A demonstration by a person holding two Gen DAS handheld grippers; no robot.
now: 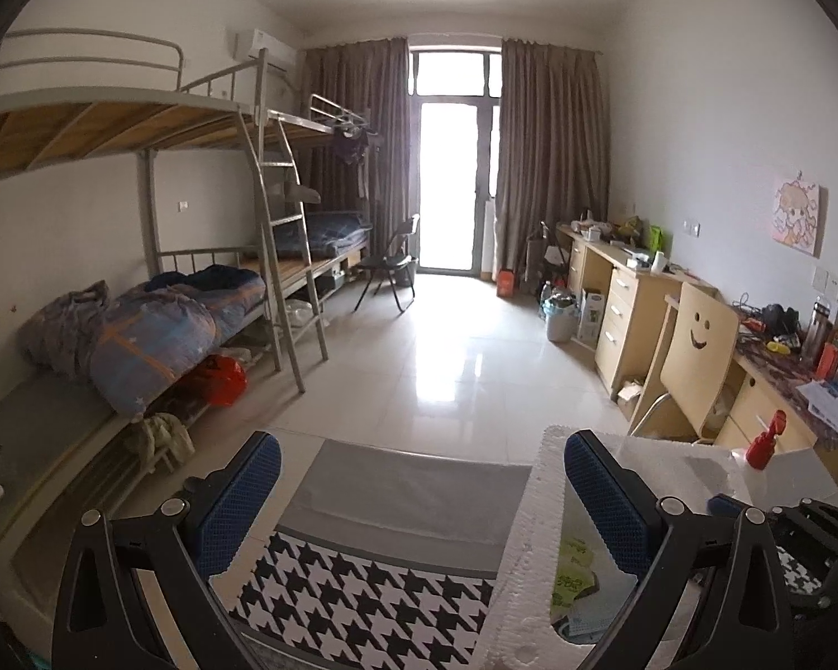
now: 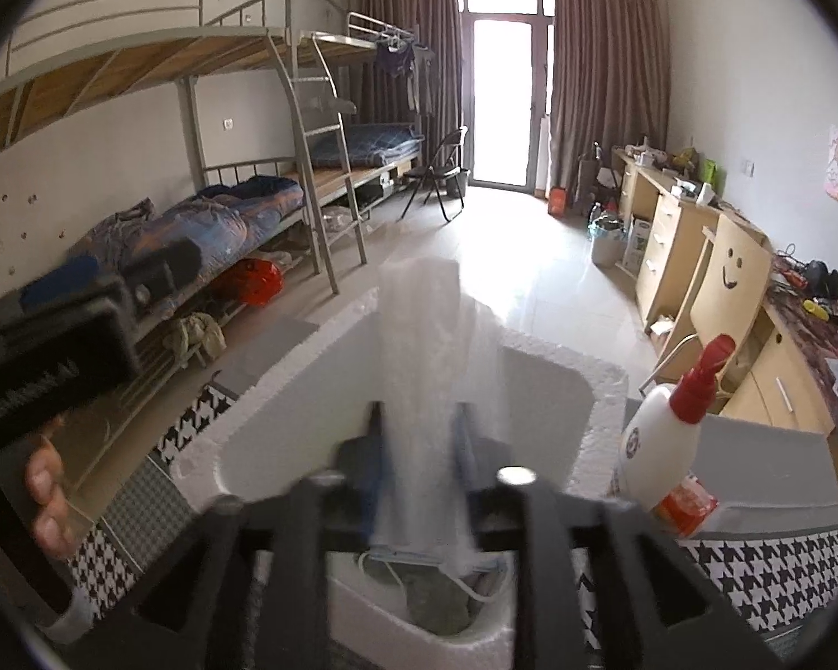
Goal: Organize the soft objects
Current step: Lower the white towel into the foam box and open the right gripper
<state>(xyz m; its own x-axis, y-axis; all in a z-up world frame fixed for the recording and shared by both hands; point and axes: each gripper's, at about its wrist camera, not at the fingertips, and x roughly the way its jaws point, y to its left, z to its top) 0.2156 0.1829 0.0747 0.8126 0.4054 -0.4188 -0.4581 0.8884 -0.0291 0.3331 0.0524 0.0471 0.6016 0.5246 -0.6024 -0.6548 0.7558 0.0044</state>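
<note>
A blurred sheet of white bubble wrap (image 2: 441,368) stands between the right gripper's (image 2: 419,435) partly spread jaws, above an open white foam box (image 2: 598,391) on a houndstooth-covered bench (image 1: 357,597); the left gripper (image 1: 419,480) hovers beside the box, jaws wide, empty

We log the foam box (image 2: 598,391) on the patterned cloth (image 1: 363,603) at centre; spray bottle (image 2: 665,435) at its three o'clock; bunk beds (image 1: 139,128) at ten o'clock; desks (image 1: 631,301) at two (chair (image 1: 698,357) before them); face masks (image 2: 419,564) in the box.
</note>
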